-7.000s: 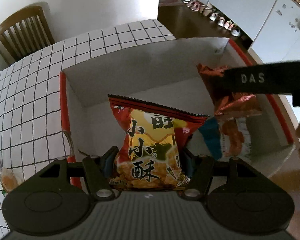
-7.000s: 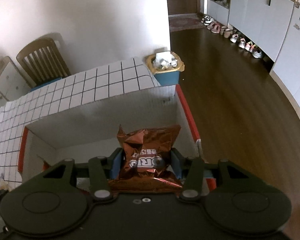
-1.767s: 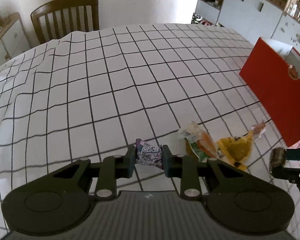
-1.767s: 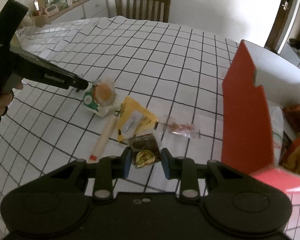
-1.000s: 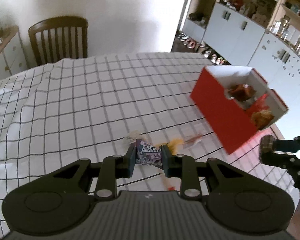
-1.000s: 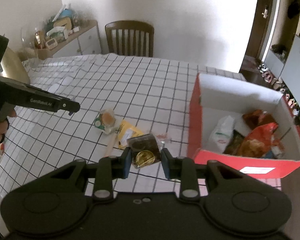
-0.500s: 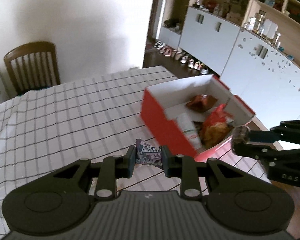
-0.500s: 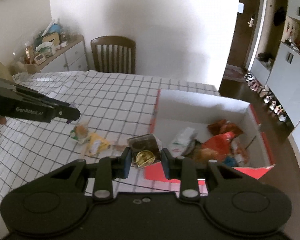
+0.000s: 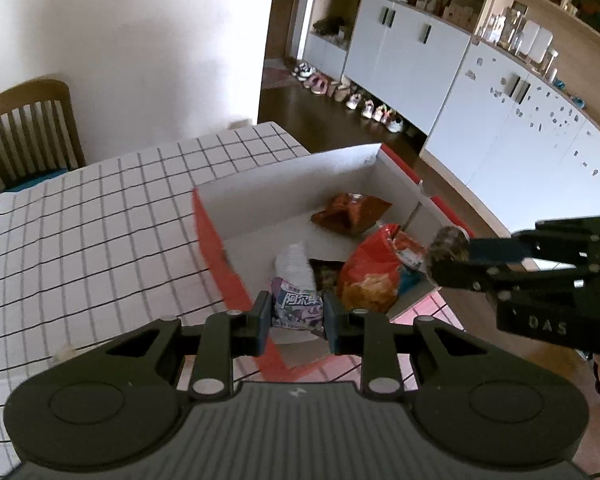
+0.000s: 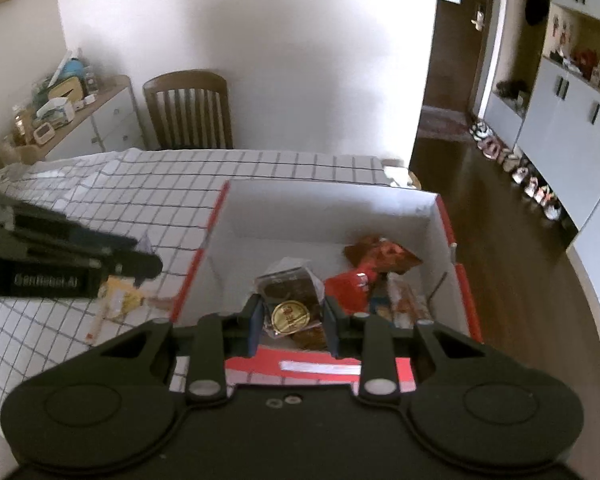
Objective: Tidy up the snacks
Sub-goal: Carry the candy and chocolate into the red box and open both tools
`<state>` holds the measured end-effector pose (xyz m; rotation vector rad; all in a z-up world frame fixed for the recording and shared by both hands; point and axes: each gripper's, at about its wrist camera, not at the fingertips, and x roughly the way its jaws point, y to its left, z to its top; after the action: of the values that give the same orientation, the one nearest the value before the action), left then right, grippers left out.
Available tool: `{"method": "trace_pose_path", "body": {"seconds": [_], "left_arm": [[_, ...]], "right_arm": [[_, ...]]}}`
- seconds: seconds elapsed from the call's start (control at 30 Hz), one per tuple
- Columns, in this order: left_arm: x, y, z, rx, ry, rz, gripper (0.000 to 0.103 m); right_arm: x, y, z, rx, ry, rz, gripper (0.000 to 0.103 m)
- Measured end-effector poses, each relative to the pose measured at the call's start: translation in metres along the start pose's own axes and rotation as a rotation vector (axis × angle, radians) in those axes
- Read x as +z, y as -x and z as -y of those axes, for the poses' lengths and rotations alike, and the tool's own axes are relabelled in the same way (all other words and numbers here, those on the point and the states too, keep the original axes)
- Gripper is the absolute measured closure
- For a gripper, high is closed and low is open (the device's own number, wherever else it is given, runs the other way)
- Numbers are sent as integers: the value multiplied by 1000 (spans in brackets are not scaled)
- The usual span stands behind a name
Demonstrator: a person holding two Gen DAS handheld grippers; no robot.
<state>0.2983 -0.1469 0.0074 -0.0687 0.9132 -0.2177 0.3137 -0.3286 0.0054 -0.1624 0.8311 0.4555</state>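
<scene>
Low in the left wrist frame, the left gripper is clenched on a small purple candy packet, carried above the near corner of the red box so a release would drop it inside, while low in the right wrist frame the right gripper pinches a clear-wrapped pastry with a gold seal over the box's front wall for the same reason. Beyond both, mid-frame, the white interior already holds an orange chip bag and a crumpled brown bag, and at the left of the right view a yellow packet waits on the checkered tablecloth, with a wooden chair behind.
</scene>
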Motion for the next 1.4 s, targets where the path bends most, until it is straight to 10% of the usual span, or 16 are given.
{"method": "trace_pose_path", "body": {"seconds": [0.7, 1.4], "left_arm": [[46, -103, 25, 183, 1, -101, 76], [37, -153, 29, 176, 18, -211, 76]], "right_arm": [[49, -102, 47, 5, 33, -129, 73], [44, -149, 63, 34, -24, -273, 72]]}}
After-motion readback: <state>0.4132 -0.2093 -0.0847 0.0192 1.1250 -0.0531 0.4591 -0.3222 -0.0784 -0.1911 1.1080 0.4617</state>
